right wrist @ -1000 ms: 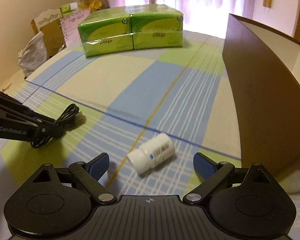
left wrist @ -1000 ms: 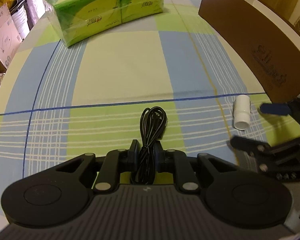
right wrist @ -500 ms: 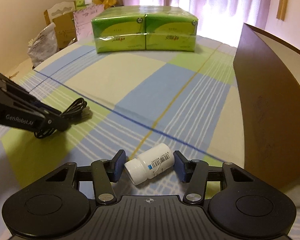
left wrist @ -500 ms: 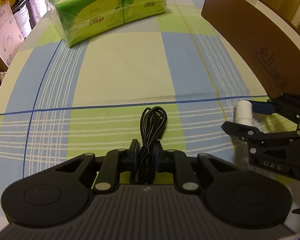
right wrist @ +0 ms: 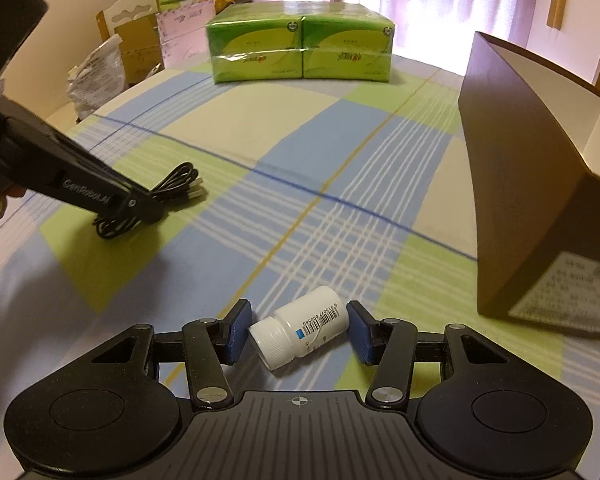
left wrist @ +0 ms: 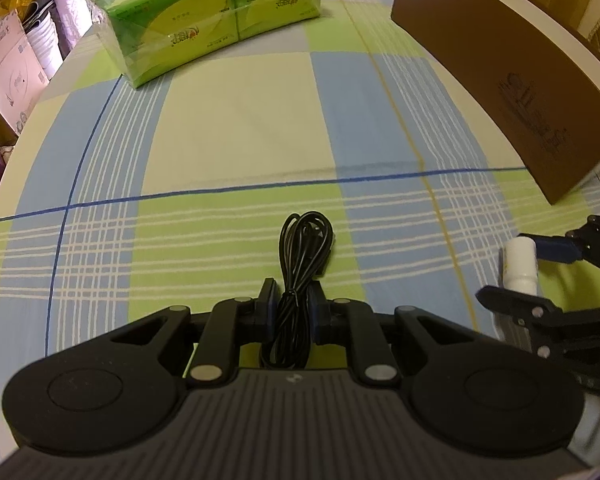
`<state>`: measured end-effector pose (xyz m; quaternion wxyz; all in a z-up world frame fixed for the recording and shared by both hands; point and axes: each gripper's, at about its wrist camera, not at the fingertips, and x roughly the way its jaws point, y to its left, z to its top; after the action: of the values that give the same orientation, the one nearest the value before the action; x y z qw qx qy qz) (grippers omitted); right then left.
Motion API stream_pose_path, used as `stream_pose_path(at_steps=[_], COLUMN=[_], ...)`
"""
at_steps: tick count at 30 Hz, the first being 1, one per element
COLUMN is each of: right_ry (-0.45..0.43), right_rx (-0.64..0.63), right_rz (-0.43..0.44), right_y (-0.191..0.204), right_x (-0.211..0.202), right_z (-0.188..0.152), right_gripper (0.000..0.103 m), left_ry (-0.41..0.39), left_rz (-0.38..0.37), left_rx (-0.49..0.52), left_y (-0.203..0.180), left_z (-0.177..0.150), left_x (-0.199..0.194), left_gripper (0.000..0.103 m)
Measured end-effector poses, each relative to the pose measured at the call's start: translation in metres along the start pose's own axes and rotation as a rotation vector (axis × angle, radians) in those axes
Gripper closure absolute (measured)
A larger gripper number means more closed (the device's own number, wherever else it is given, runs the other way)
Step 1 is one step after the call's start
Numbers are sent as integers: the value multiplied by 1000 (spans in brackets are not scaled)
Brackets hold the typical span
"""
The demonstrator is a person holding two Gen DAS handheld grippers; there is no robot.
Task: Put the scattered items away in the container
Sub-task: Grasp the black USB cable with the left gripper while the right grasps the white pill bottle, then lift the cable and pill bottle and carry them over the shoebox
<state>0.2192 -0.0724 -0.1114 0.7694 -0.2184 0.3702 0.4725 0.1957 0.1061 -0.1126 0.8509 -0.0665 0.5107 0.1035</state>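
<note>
My left gripper is shut on a coiled black cable that trails forward over the checked tablecloth; it also shows in the right wrist view. My right gripper is shut on a white pill bottle lying on its side, a blue pad against each end. The bottle also shows at the right of the left wrist view. The brown cardboard box, the container, stands open-topped to the right of the right gripper and shows in the left wrist view.
A green pack of tissue boxes sits at the far end of the table. Cartons and bags stand beyond the table's left edge. Curtains hang behind.
The right gripper moved onto the pill bottle and closed from wide open until its pads touch the bottle's ends. The left gripper kept hold of the cable and lifted slightly.
</note>
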Motion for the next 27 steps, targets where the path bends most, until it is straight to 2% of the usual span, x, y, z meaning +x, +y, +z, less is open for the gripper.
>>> stream_pose_path(at_steps=[10, 15, 20, 27], right_ry=[37, 57, 52, -13], right_rx=[7, 71, 194, 309], right_rz=[12, 24, 22, 15], right_y=[3, -10, -40, -87], right_x=[-29, -48, -75, -116], right_z=[-27, -41, -55, -54], right_gripper=[49, 49, 49, 49], left_ry=[15, 31, 63, 15], left_rz=[-19, -42, -131, -223], left_rx=[52, 68, 31, 26], left_y=[-26, -44, -63, -92], left_z=[-19, -27, -32, -20], left_x=[-10, -14, -22, -48], left_gripper=[91, 91, 92, 92])
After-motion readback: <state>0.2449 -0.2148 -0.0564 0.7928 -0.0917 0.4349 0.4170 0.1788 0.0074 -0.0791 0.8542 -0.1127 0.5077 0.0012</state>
